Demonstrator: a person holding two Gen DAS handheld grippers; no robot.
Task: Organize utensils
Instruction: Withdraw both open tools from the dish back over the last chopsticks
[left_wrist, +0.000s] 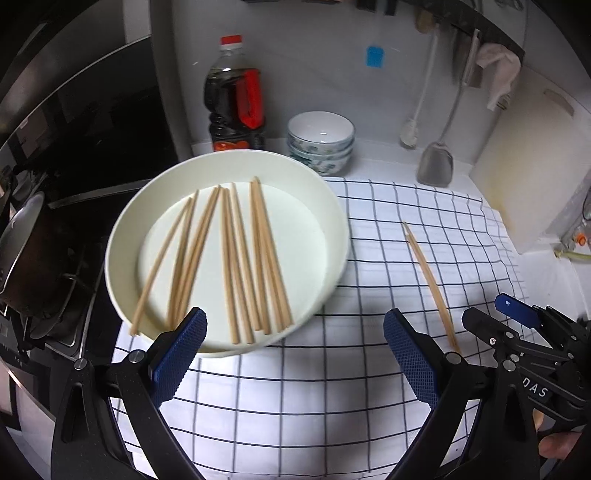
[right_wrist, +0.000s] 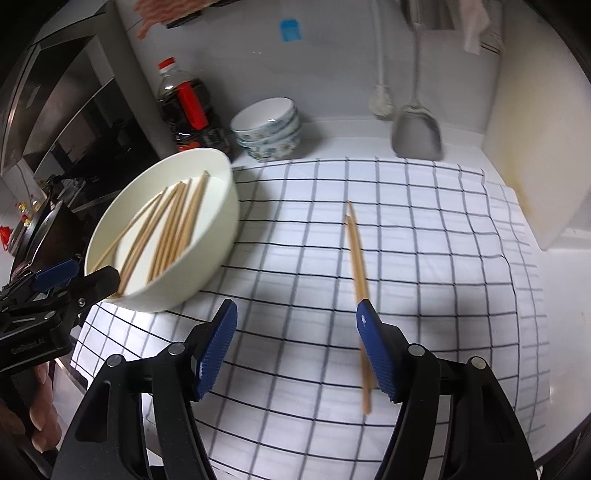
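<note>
While chopsticks (left_wrist: 236, 258) fill basin (left_wrist: 122, 236), stacked bowls (left_wrist: 320, 142) behind.

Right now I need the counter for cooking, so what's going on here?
A person is sorting chopsticks with two handheld grippers. Most lie in the white bowl; one pair of chopsticks lies on the checked cloth. The left gripper and right gripper are both open and hold nothing.
</note>
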